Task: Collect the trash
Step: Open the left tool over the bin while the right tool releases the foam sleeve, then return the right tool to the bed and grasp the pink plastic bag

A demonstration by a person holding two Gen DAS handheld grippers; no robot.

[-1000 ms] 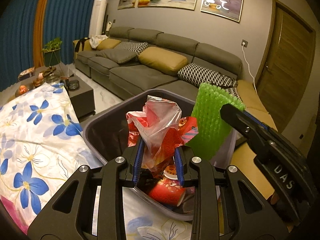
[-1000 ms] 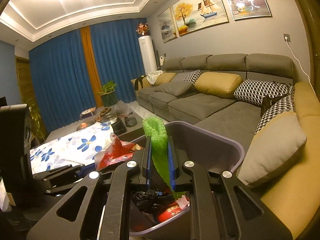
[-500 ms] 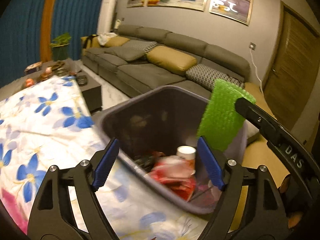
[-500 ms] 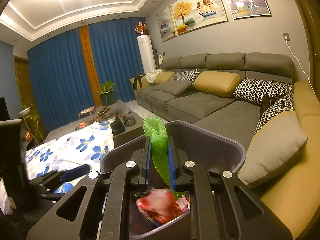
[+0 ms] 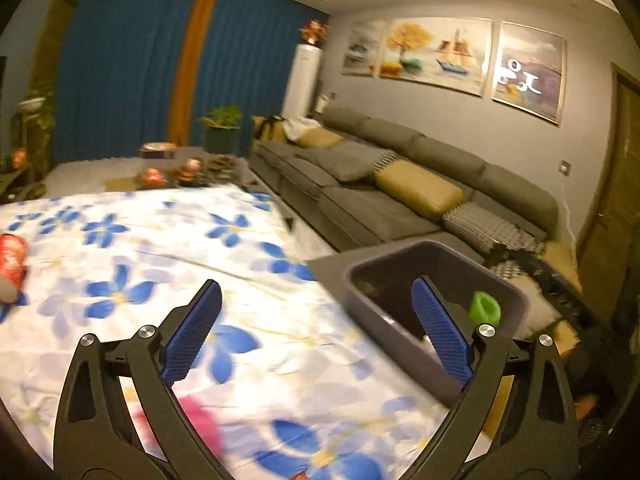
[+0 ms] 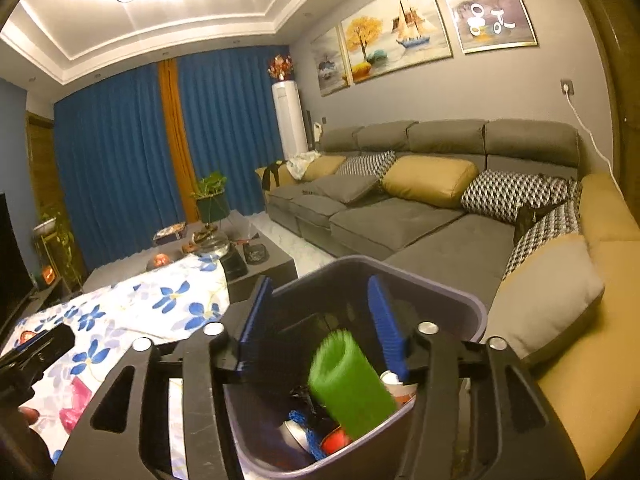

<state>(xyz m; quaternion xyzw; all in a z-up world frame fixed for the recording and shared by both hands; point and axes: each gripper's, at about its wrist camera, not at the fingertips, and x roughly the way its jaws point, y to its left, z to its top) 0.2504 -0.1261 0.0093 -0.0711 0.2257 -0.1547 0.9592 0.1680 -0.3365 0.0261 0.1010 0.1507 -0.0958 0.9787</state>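
Green foam sheet (image 6: 352, 384), rolled up, sits in the purple trash bin (image 6: 460, 304) w/ other junk, right under the right gripper (image 6: 320, 320). Its fingers are spread wide & hold nothing. Left gripper (image 5: 316, 332) is spread wide too, empty, over the flowery tablecloth (image 5: 132, 248). A red can (image 5: 12, 260) lies on that cloth, far off to the left of the left fingers, long side pointing across. Left hand is nearer, so I think it grabs next.
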